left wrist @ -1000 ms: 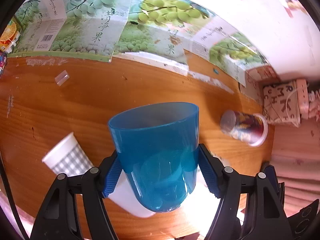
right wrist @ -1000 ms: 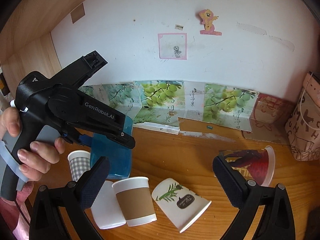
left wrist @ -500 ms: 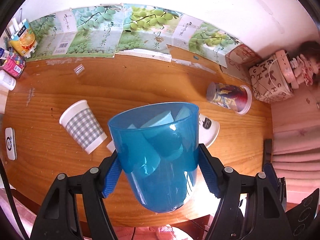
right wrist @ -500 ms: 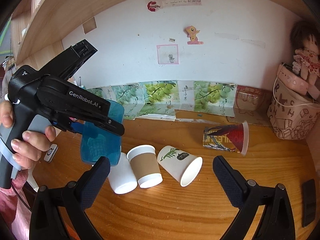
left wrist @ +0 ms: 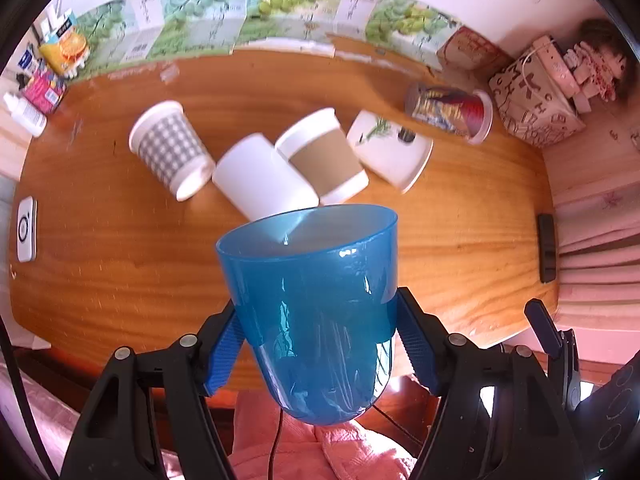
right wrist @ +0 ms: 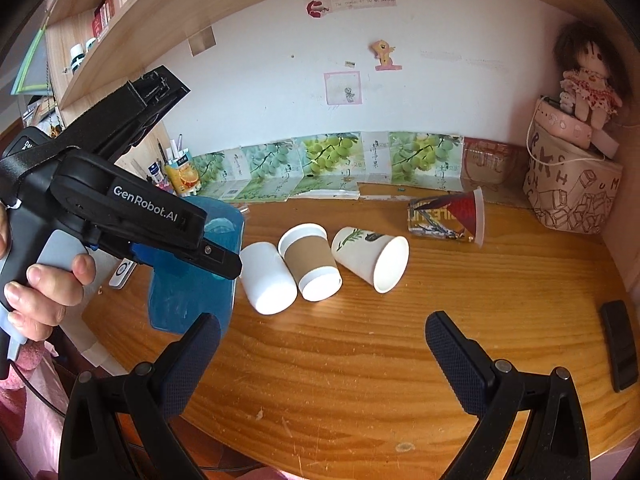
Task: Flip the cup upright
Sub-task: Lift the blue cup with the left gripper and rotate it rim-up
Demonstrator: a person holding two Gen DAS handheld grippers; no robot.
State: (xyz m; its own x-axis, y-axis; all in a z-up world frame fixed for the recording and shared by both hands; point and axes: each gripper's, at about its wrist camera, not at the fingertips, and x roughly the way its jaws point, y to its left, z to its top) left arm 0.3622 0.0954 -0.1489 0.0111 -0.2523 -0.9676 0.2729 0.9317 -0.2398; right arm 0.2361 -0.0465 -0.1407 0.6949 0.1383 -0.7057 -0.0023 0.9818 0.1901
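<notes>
My left gripper (left wrist: 318, 344) is shut on a translucent blue plastic cup (left wrist: 312, 304) and holds it in the air above the near edge of the wooden table (left wrist: 120, 264). The cup's open mouth points away from the camera. In the right wrist view the blue cup (right wrist: 192, 272) hangs at the left, rim downward and tilted, under the left gripper's black body. My right gripper (right wrist: 320, 344) is open and empty above the table's near middle. Several paper cups lie on their sides: checked (left wrist: 170, 148), white (right wrist: 266, 278), brown-sleeved (right wrist: 310, 260), leaf-print (right wrist: 368, 256), and red patterned (right wrist: 448, 216).
A patterned bag (right wrist: 572, 188) with a doll on it stands at the far right. A black device (right wrist: 618, 344) lies near the right edge. A white device (left wrist: 26, 228) lies at the left edge. Juice cartons and bottles (left wrist: 52, 60) stand at the far left corner.
My left gripper has lifted the blue cup up and back toward the near edge, so the row of paper cups now shows in full. The right gripper has also pulled back and higher.
</notes>
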